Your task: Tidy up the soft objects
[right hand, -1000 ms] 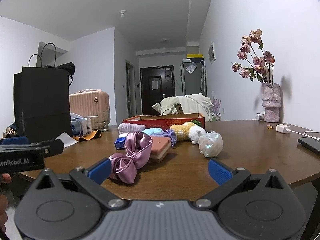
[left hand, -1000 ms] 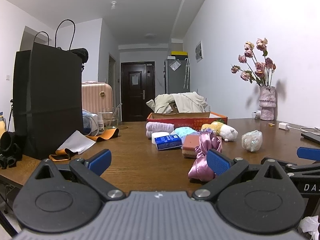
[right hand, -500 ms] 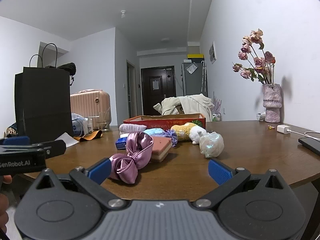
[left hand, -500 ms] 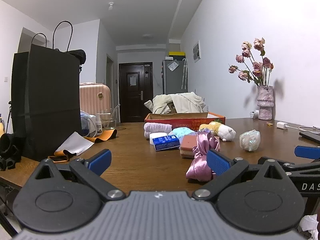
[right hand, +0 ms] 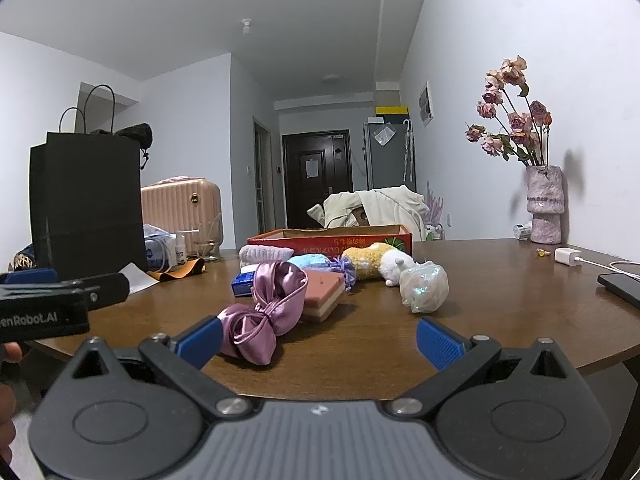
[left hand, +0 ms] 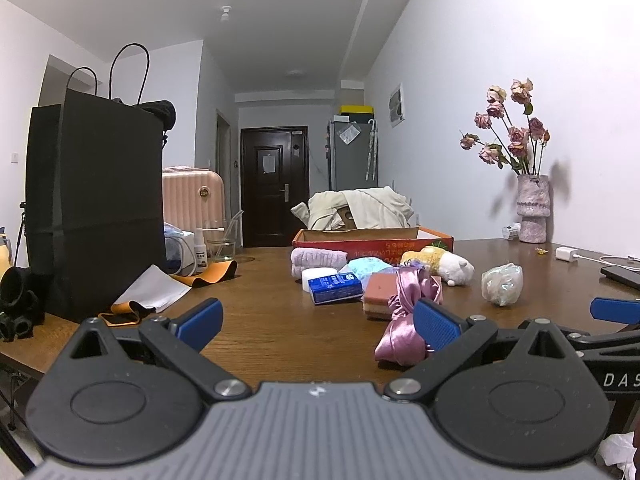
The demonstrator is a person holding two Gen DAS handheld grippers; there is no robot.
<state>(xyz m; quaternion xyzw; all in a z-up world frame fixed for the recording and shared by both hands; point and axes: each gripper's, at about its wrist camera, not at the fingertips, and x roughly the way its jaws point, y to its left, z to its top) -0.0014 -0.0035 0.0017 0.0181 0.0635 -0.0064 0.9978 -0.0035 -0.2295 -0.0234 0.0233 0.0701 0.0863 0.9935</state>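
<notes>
Soft things lie in a cluster mid-table before a red cardboard box (left hand: 372, 240) (right hand: 328, 238): a purple satin bow (left hand: 404, 320) (right hand: 264, 312), a pink sponge block (left hand: 378, 292) (right hand: 322, 294), a folded lilac towel (left hand: 318, 260) (right hand: 264, 254), a light blue pouch (left hand: 368, 268) (right hand: 308, 261), a yellow and white plush (left hand: 440, 264) (right hand: 376, 262) and a shiny crumpled ball (left hand: 502, 284) (right hand: 424, 286). My left gripper (left hand: 318, 322) is open at the near edge, left of the bow. My right gripper (right hand: 318, 338) is open just short of the bow. Both are empty.
A black paper bag (left hand: 96, 208) stands at the table's left, with bottles, a glass and orange cloth (left hand: 208, 272) beside it. A blue carton (left hand: 336, 286) lies by the towel. A vase of dried roses (left hand: 530, 208), a charger (left hand: 566, 254) and a phone (right hand: 620, 286) occupy the right side.
Both grippers have drifted slightly; the objects sit a little lower and closer in each view. Nothing on the table has been touched or moved.
</notes>
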